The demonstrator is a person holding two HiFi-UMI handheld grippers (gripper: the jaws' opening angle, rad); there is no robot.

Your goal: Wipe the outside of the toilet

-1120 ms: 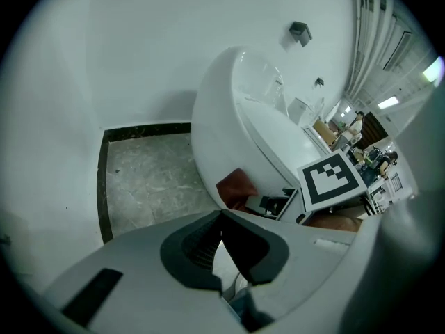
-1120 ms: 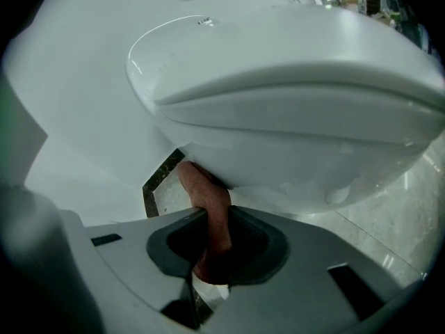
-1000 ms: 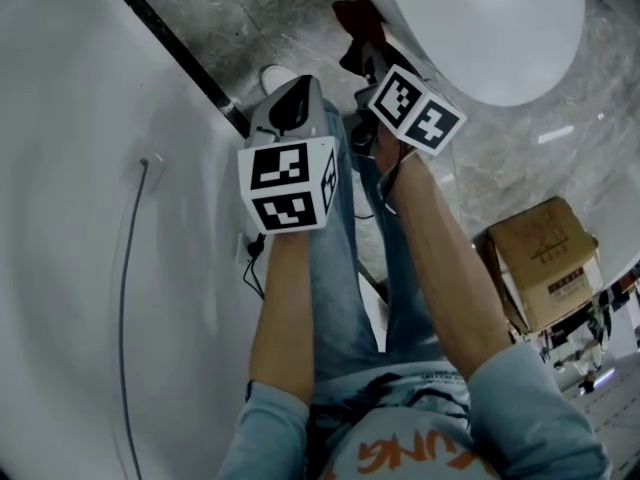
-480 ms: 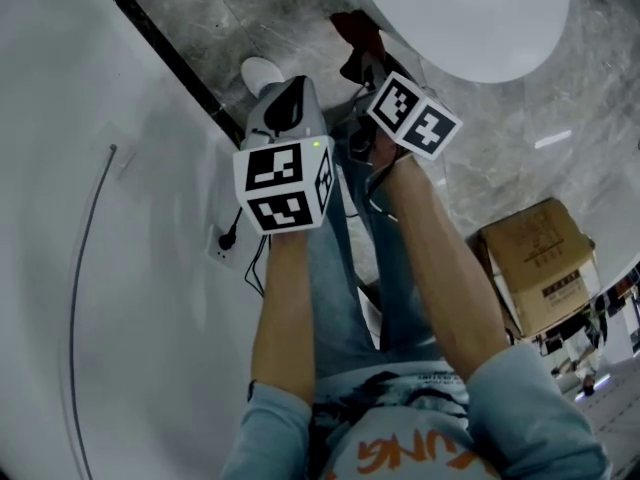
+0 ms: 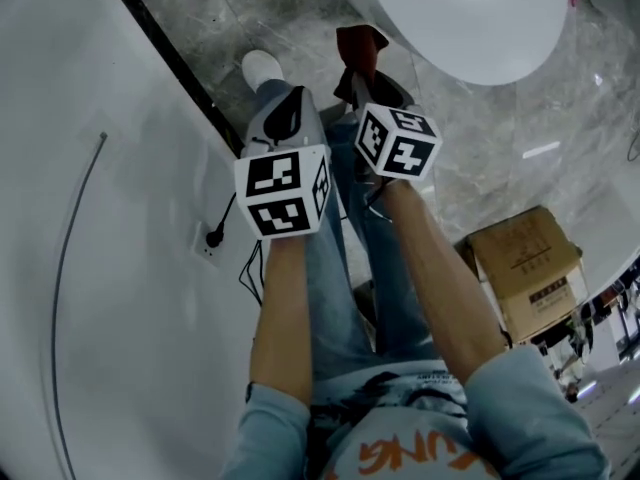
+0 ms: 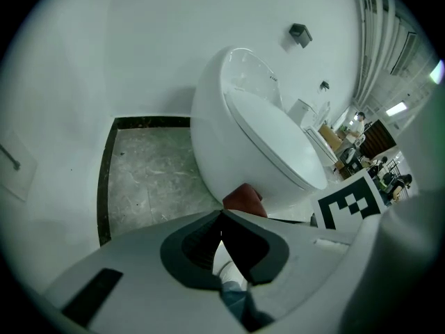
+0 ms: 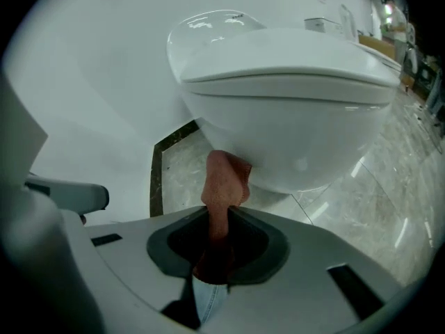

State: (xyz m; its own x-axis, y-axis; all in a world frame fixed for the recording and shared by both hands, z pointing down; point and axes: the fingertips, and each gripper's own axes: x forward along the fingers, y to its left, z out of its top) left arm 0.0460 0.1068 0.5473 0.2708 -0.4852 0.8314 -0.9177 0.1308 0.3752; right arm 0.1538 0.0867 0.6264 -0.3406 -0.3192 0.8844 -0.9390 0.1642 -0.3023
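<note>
— What's around the tongs?
— The right tongs (image 7: 221,214) pinch a rust-red cloth (image 7: 224,179). The white toilet (image 7: 292,110) bowl curves just past its tip. The left tongs (image 6: 222,214), beside them, are pressed together on nothing, above a white shoe (image 6: 226,273).
— Anything unclear?
— Whether the cloth touches the bowl. The head view cuts the toilet off.
— The room?
— Grey marble floor (image 5: 250,18), white wall (image 5: 90,118), a plugged socket (image 5: 210,238) behind the left tongs, a cardboard box (image 5: 530,263) behind the right
</note>
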